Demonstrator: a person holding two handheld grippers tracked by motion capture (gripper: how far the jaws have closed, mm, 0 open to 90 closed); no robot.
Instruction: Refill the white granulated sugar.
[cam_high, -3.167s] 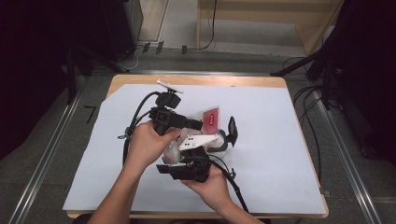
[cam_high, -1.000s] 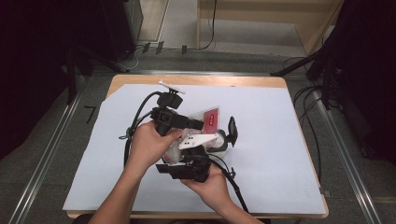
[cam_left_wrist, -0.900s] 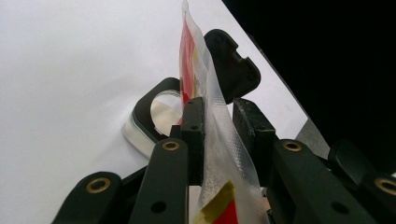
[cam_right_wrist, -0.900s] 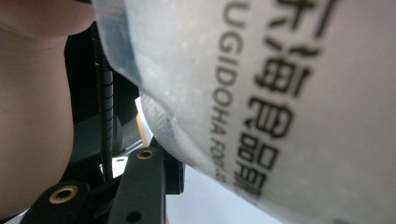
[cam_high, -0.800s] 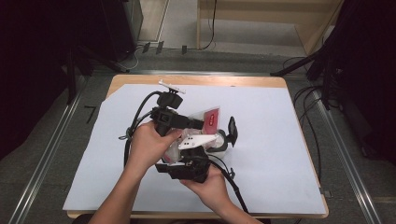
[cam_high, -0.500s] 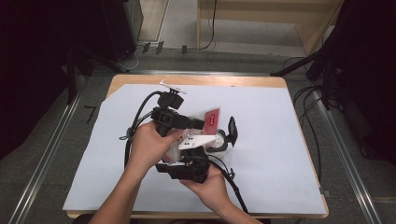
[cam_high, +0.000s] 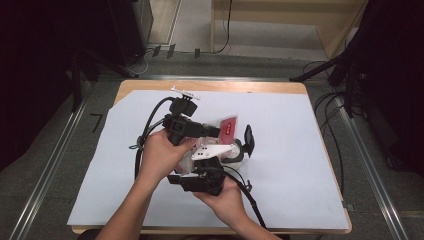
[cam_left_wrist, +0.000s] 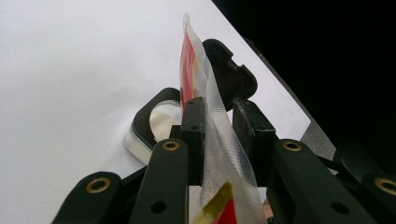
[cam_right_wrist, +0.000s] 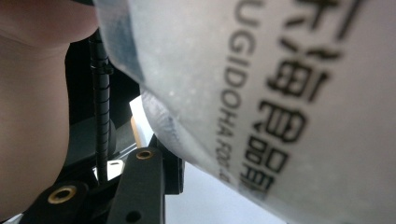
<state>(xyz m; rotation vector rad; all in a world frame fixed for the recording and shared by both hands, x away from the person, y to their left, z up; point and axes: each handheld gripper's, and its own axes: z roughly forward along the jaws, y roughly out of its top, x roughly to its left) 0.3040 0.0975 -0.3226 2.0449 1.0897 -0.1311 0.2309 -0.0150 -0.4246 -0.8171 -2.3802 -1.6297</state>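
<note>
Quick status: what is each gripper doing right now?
Left gripper: closed on the clear plastic pouch with red and yellow print.
Right gripper: the pouch's white printed side lies against its camera; open or shut cannot be told.

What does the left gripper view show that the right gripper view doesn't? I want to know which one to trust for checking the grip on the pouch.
Left gripper view: the pouch's sealed edge stands upright between that gripper's two black fingers, with a small container and its open black lid on the white sheet beyond.

Right gripper view: black print on the pouch's pale face close up, one finger, a hand and a cable.

Both: the pouch and the white sheet.
</note>
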